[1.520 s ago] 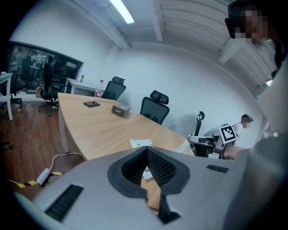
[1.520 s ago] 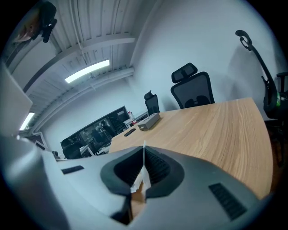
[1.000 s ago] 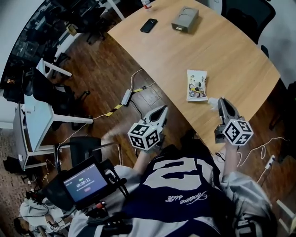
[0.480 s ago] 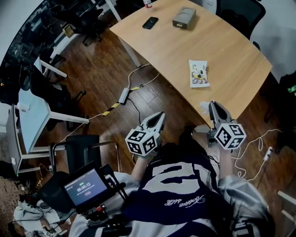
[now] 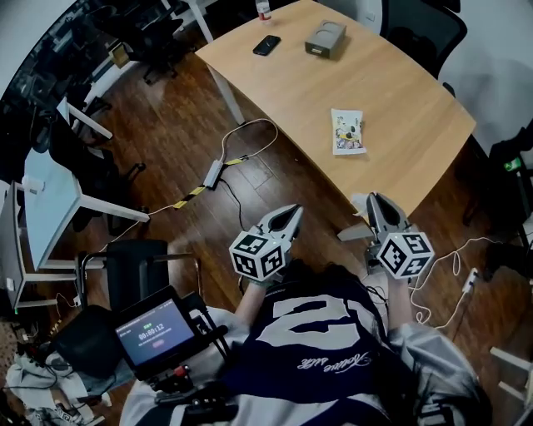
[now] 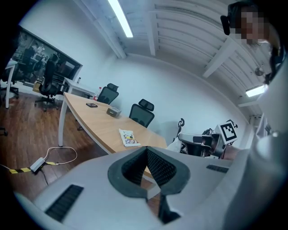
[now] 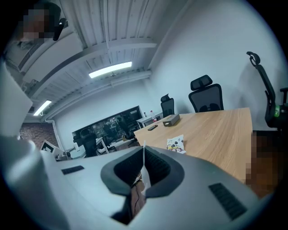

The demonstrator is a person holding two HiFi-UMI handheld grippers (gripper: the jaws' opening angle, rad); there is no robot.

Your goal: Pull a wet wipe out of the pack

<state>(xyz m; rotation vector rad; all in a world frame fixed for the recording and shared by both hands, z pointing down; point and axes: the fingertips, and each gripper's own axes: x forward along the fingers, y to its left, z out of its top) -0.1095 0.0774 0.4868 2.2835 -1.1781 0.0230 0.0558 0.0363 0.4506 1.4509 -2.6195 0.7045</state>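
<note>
The wet wipe pack (image 5: 346,133) lies flat on the wooden table (image 5: 400,91); it also shows in the left gripper view (image 6: 129,137) and the right gripper view (image 7: 175,144). My right gripper (image 5: 372,198) is off the table's near edge, over the floor, shut on a thin white wet wipe (image 5: 356,221) that hangs from its jaws (image 7: 143,177). My left gripper (image 5: 295,211) is to its left over the floor, its jaws (image 6: 147,149) shut with nothing between them. Both point toward the table, well short of the pack.
A black phone (image 5: 266,45) and a grey box (image 5: 325,38) lie at the table's far end. A power strip with cable (image 5: 214,173) runs across the wooden floor. Office chairs (image 5: 416,25) stand behind the table. A screen device (image 5: 154,333) hangs at my lower left.
Both grippers have drawn back from the table toward my body. The wipe came away with the right gripper; the pack stayed on the table.
</note>
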